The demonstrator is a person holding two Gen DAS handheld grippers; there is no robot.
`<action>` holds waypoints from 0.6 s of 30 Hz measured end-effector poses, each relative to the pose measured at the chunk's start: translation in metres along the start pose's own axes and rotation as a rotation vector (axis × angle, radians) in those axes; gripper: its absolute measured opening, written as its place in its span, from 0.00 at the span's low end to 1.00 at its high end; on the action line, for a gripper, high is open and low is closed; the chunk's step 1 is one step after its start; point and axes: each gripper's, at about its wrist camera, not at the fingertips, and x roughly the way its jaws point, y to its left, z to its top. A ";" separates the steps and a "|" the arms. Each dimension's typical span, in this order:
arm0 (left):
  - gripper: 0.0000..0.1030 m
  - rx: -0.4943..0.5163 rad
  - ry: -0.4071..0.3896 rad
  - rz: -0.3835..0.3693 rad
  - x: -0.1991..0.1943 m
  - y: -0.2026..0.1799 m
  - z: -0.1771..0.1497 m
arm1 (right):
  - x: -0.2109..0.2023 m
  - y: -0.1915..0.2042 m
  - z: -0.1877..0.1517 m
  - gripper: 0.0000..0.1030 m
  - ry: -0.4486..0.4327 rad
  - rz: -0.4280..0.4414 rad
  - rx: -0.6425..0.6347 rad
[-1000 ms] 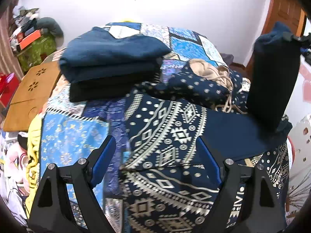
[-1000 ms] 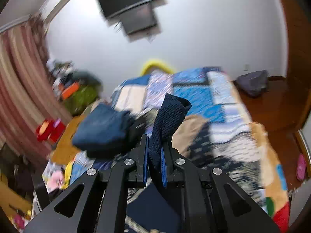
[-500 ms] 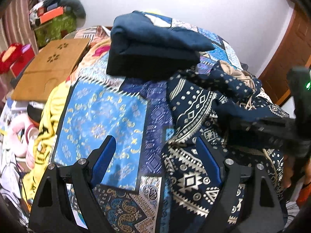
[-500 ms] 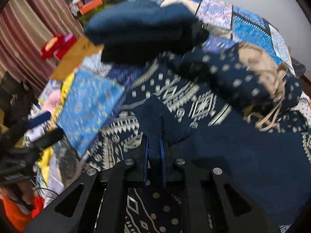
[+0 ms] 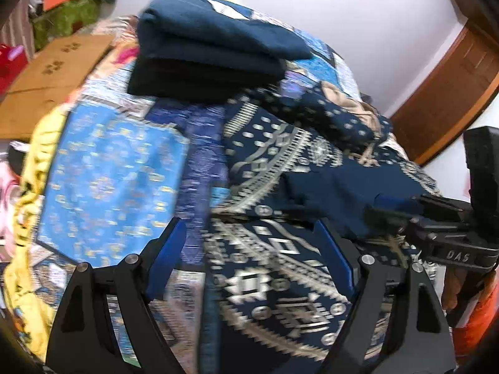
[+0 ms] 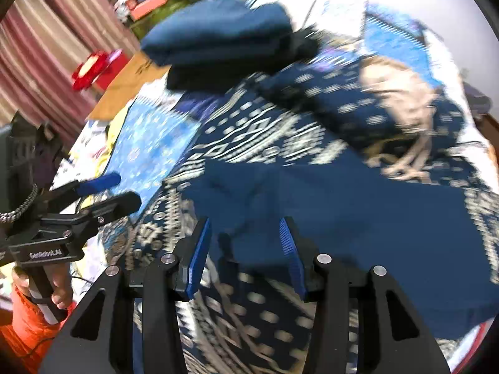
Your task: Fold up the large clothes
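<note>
A plain navy garment [image 6: 343,205] lies spread over the patterned navy-and-white blanket [image 6: 249,137] on the bed. My right gripper [image 6: 244,222] hovers just over its near left corner. Its jaws are opening, and the cloth lies loose under and between the blue pads [image 6: 199,249] without being pinched. In the left wrist view the same garment [image 5: 336,193] is at the right, with the right gripper [image 5: 393,205] at its edge. My left gripper [image 5: 249,227] stands open above the patterned blanket [image 5: 268,280], holding nothing. The right wrist view shows the left gripper [image 6: 115,190] at the far left.
A stack of folded dark blue and black clothes [image 5: 212,50] sits at the back of the bed. A dotted navy garment with beige lining [image 5: 327,115] lies bunched beside it. A wooden board [image 5: 53,71] and yellow cloth [image 5: 34,168] edge the bed's left side. A door [image 5: 452,71] stands right.
The right gripper came down from high above the bed with the navy cloth's fold pinched, laid it on the garment, and its jaws have parted. The left gripper drifted and rolled a little.
</note>
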 end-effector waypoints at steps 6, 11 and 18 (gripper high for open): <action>0.80 -0.038 0.096 -0.120 0.027 -0.025 0.001 | -0.045 -0.051 -0.014 0.44 -0.130 -0.139 0.084; 0.63 -0.040 0.153 -0.133 0.051 -0.042 0.004 | -0.082 -0.106 -0.037 0.48 -0.229 -0.228 0.212; 0.10 0.021 0.141 -0.015 0.072 -0.062 0.016 | -0.120 -0.171 -0.072 0.48 -0.299 -0.303 0.387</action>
